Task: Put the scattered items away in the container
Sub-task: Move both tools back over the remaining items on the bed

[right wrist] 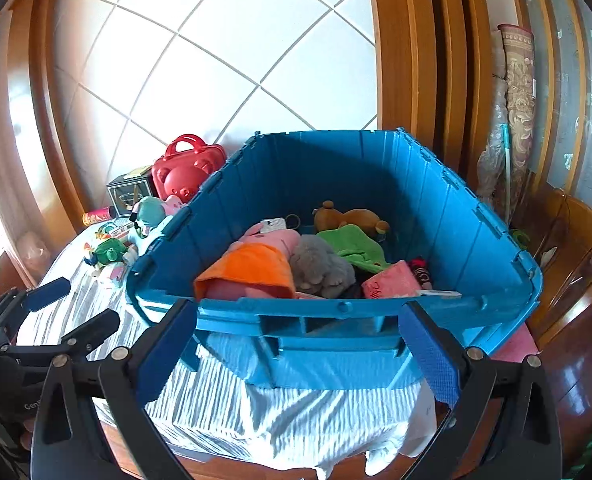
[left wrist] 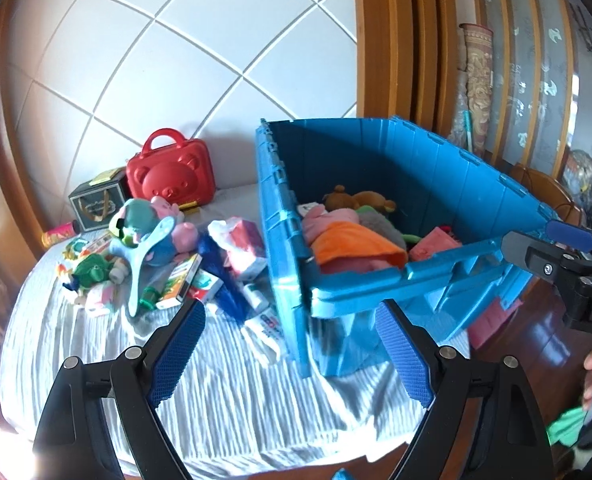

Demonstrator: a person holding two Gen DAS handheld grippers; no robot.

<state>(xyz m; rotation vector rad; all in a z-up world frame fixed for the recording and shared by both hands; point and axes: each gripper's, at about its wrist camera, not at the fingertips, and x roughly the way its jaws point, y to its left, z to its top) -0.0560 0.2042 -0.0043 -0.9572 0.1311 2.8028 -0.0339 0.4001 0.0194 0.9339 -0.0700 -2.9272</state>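
Observation:
The blue plastic bin [right wrist: 335,307] stands on a striped cloth [left wrist: 224,392]. Inside it lie an orange cloth [right wrist: 252,268], a grey plush [right wrist: 319,270], a green cloth [right wrist: 355,248], a brown bear [right wrist: 347,220] and a pink box [right wrist: 391,282]. Left of the bin [left wrist: 415,276] several items are scattered: plush toys [left wrist: 148,232], a carton [left wrist: 180,280] and a toothpaste box [left wrist: 268,332]. My left gripper [left wrist: 292,354] is open and empty, near the bin's front left corner. My right gripper [right wrist: 297,356] is wide open and empty in front of the bin's near wall.
A red bear case [left wrist: 172,178] and a dark gift box [left wrist: 96,204] stand at the back by the tiled wall. Wooden frames rise at both sides. A rolled mat [right wrist: 515,112] leans at the right. Each gripper shows in the other's view: right gripper [left wrist: 543,242], left gripper [right wrist: 72,312].

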